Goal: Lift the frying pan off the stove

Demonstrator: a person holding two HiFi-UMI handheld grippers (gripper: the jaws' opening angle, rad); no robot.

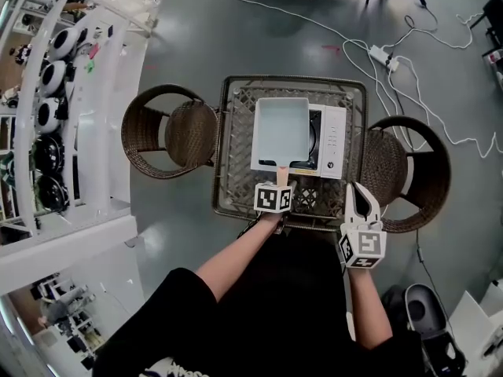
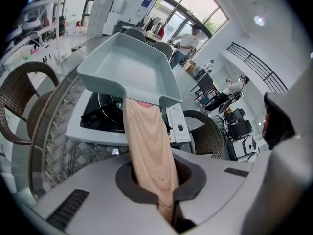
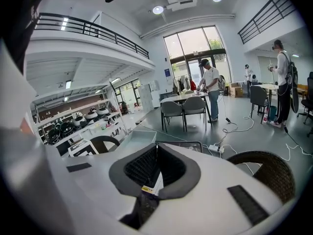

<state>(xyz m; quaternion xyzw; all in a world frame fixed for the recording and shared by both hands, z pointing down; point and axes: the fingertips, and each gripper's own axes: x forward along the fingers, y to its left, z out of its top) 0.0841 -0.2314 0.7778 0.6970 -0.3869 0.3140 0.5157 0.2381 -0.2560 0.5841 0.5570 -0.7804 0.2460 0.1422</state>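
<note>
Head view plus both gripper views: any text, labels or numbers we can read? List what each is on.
No text is legible anywhere.
Stove control panel: markings too small to read.
Sticker in the right gripper view: print blurred.
Blue wall sign: too small to read.
Marker cubes: square patterns only, no letters.
Frying pan: no print visible.

Frying pan (image 1: pixel 280 128) was smooth, matt grey-blue, its handle (image 2: pixel 146 151) pale grained wood. Stove (image 1: pixel 334 137) had a glossy white casing; table (image 1: pixel 235 182) was brown woven wicker.
</note>
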